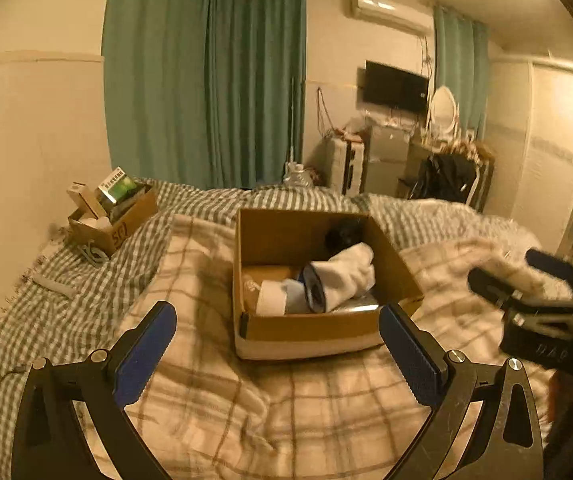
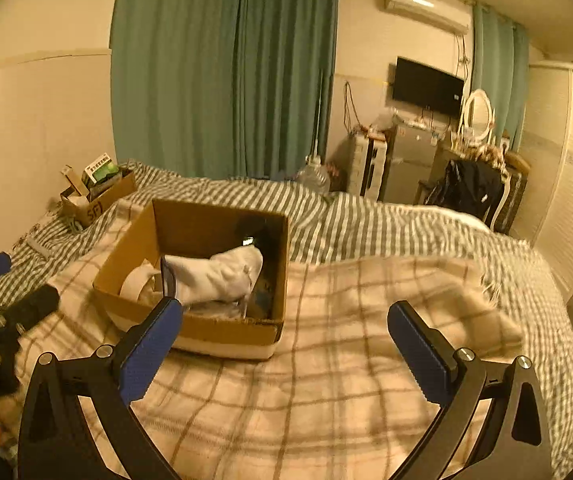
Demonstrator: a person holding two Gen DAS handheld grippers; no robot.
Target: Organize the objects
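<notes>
An open cardboard box sits on a plaid blanket on the bed; it also shows in the right wrist view. Inside lie a white cloth bundle, a white roll, a dark round thing and other items. My left gripper is open and empty, just in front of the box. My right gripper is open and empty, to the right of the box. It shows in the left wrist view. The left gripper shows at the right wrist view's left edge.
A smaller cardboard box with cartons stands at the bed's far left by the wall. A plastic bottle lies at the bed's far edge. Green curtains, a fridge, a chair with dark clothes and a wardrobe stand beyond.
</notes>
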